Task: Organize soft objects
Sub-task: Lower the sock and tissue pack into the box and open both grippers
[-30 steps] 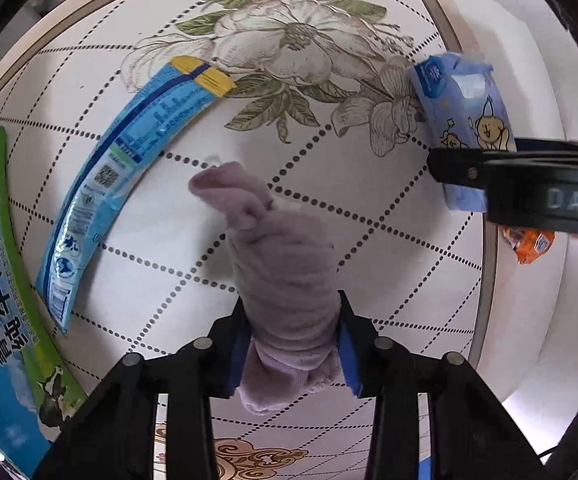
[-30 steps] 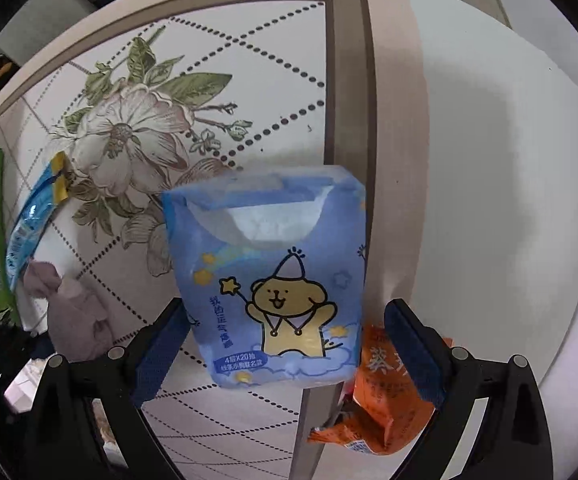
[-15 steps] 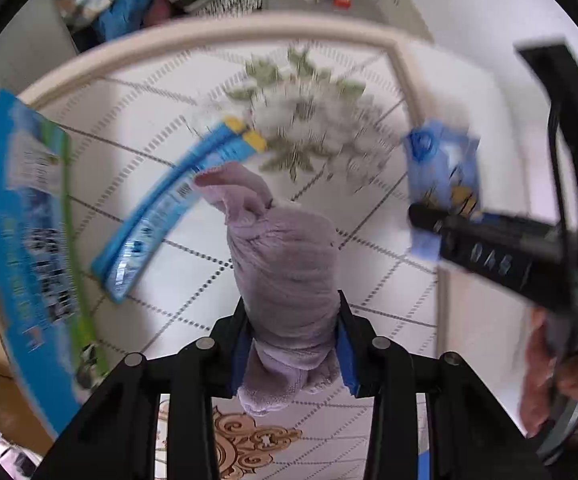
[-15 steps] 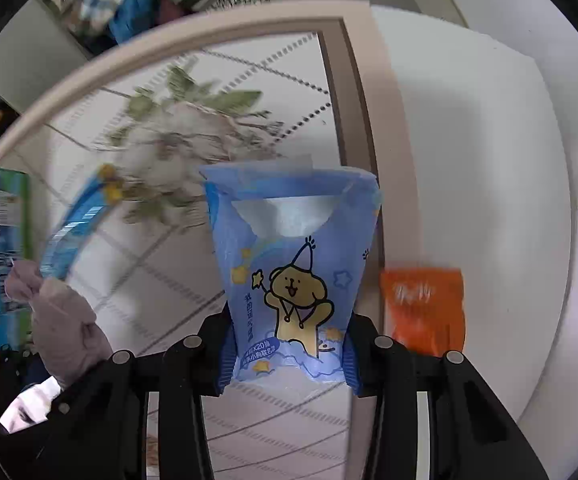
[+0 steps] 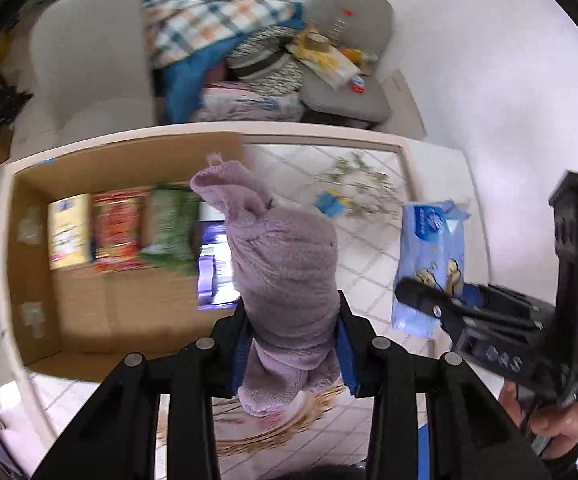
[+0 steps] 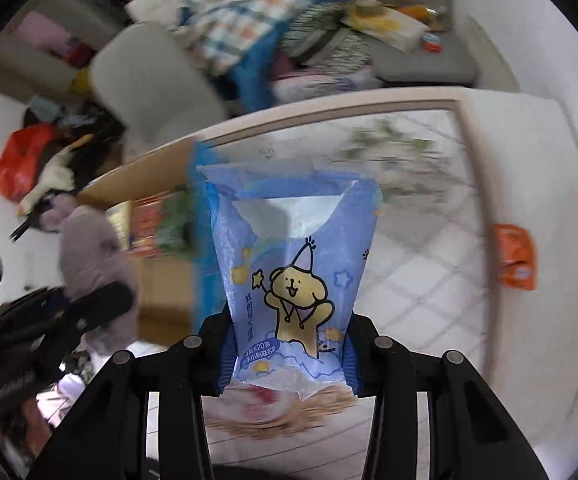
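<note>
My left gripper (image 5: 291, 344) is shut on a rolled lilac towel (image 5: 285, 264) and holds it up above the table. The towel also shows at the left of the right wrist view (image 6: 93, 256). My right gripper (image 6: 289, 356) is shut on a blue tissue pack (image 6: 293, 276) with a yellow bear print, lifted off the table. That pack also shows in the left wrist view (image 5: 433, 264), right of the towel. A cardboard box (image 5: 81, 312) lies open on the table to the left, with several snack packets (image 5: 117, 232) along its far side.
An orange packet (image 6: 517, 256) lies on the white cloth at the right. A blue and yellow wrapper (image 5: 329, 202) lies on the floral tabletop (image 5: 373, 240). Behind the table stands a sofa (image 5: 89, 60) piled with a plaid blanket (image 5: 213, 16) and cushions.
Both grippers have risen and tilted up from the table with their loads. The right gripper shut on the tissue pack. The cardboard box and the sofa have come into view.
</note>
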Action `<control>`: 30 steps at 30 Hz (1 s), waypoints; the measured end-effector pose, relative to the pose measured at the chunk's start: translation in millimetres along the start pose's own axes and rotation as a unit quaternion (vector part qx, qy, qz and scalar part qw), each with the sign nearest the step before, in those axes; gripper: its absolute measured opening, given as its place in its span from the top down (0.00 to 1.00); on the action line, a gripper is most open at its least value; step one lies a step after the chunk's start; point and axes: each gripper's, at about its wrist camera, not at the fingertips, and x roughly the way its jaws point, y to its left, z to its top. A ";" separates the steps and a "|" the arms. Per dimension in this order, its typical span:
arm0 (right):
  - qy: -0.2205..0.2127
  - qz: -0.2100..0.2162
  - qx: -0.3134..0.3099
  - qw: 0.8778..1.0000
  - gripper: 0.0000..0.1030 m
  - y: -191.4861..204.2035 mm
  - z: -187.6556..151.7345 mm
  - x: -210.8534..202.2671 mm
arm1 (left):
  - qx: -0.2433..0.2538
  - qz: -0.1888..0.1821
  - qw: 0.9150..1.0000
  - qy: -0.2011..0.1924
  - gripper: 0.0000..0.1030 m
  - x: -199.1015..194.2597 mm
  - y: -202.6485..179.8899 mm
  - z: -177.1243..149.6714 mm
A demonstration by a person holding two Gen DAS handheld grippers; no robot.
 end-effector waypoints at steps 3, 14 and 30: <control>0.001 0.023 -0.018 1.000 0.56 54.9 -10.4 0.6 | -0.023 0.021 1.000 -0.003 0.67 -12.8 53.6 -4.6; 0.074 -0.003 -0.043 0.996 0.57 175.2 -16.1 123.6 | -0.131 -0.029 0.987 0.093 0.67 58.9 178.2 -11.9; 0.120 -0.059 -0.047 0.990 0.53 167.9 -15.2 201.5 | -0.114 -0.033 0.981 0.152 0.63 123.7 177.5 -9.4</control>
